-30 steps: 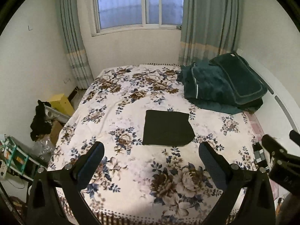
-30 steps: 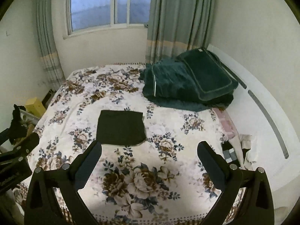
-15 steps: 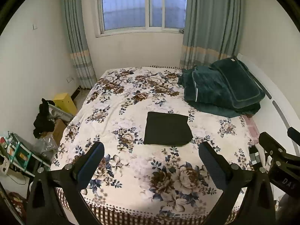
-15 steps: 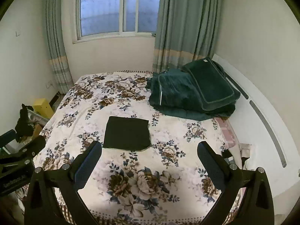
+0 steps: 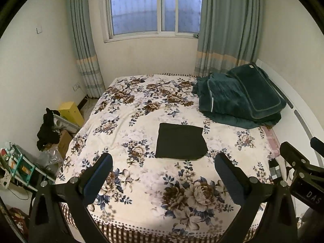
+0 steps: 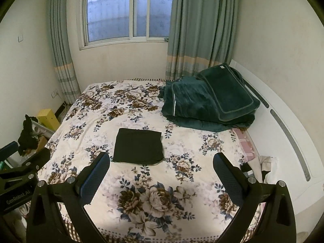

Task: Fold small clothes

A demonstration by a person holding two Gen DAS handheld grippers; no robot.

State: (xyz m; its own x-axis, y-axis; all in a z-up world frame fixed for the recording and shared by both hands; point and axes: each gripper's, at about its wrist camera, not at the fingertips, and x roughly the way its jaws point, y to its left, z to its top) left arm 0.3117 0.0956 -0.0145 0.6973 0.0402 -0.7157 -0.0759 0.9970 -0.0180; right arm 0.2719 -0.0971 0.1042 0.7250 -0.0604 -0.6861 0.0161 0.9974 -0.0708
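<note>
The dark folded cloth [image 5: 180, 141] lies flat on the flowery bed [image 5: 125, 121], near the green blanket [image 5: 239, 99]. Left gripper [image 5: 163, 172] and right gripper [image 6: 161, 171] both gape wide, holding nothing, probably hovering short of the cloth.

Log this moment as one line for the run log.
left gripper: open, empty | right gripper: open, empty | dark cloth: folded flat on bed, untouched | green blanket: far right corner
</note>
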